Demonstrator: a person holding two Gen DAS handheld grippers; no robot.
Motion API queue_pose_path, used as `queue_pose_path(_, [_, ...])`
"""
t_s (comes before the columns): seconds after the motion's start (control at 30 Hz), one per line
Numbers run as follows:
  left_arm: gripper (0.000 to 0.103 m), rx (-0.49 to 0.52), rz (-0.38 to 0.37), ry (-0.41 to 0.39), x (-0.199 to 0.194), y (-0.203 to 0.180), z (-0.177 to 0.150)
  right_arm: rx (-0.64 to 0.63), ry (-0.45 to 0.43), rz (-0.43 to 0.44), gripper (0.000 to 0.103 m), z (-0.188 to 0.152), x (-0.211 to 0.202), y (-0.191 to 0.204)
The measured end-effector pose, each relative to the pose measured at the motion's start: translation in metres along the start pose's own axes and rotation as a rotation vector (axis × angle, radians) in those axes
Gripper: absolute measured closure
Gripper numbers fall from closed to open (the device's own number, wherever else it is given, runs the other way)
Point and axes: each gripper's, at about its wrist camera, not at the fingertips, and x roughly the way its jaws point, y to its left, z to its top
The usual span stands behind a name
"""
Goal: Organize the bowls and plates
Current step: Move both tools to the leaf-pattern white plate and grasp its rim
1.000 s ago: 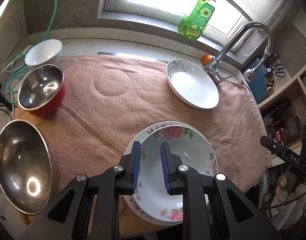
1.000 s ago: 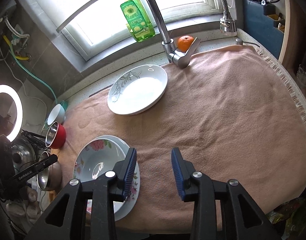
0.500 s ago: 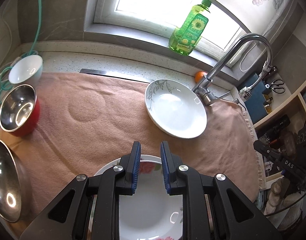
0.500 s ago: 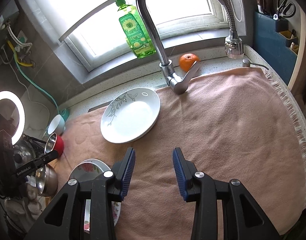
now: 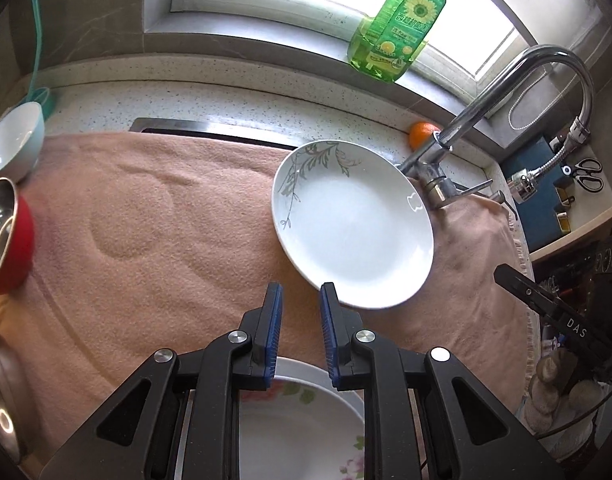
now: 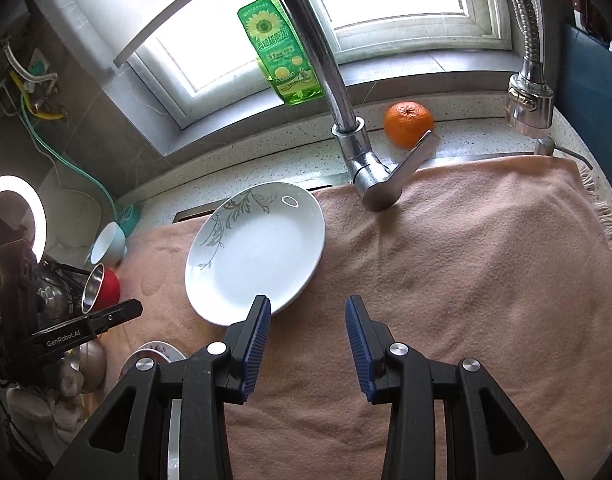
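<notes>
Plate (image 5: 351,226), white, glossy, leaf sprig rim

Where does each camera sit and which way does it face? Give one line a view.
Left wrist: on the left gripper, angled down at the leaf-pattern plate; its jaws stand apart, empty.
Right wrist: on the right gripper, facing the faucet; jaws wider, empty.
Shared: plate, orange, dish soap bottle, pink towel.

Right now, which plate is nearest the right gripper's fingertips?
The white plate with the grey leaf sprig, its rim just ahead of the right gripper; the floral plate lies further left.
</notes>
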Motion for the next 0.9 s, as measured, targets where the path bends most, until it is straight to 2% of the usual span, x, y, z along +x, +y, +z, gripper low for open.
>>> queue_pose_path(0.1, [0.086, 0.002, 0.016, -0.012, 0.005, 0.0, 0.01, 0.03, 0.002, 0.023, 0.069, 0.008, 0.012, -0.006])
queue_pose_path(0.17, [0.091, 0.009, 0.027, -0.02, 0.007, 0.0, 0.016, 0.033, 0.008, 0.027, 0.077, 0.012, 0.02, -0.009])
queue_pose_path(0.3, [0.092, 0.003, 0.055, -0.021, 0.016, 0.003, 0.026, 0.048, 0.035, 0.045, 0.084, 0.016, 0.037, -0.013])
queue_pose_path(0.57, [0.092, -0.028, 0.053, -0.001, 0.038, 0.008, 0.044, 0.097, 0.053, 0.051, 0.085, 0.023, 0.059, -0.026])
queue_pose_path(0.9, [0.092, -0.018, 0.063, 0.015, 0.055, 0.007, 0.057, 0.123, 0.072, 0.065, 0.085, 0.034, 0.078, -0.033])
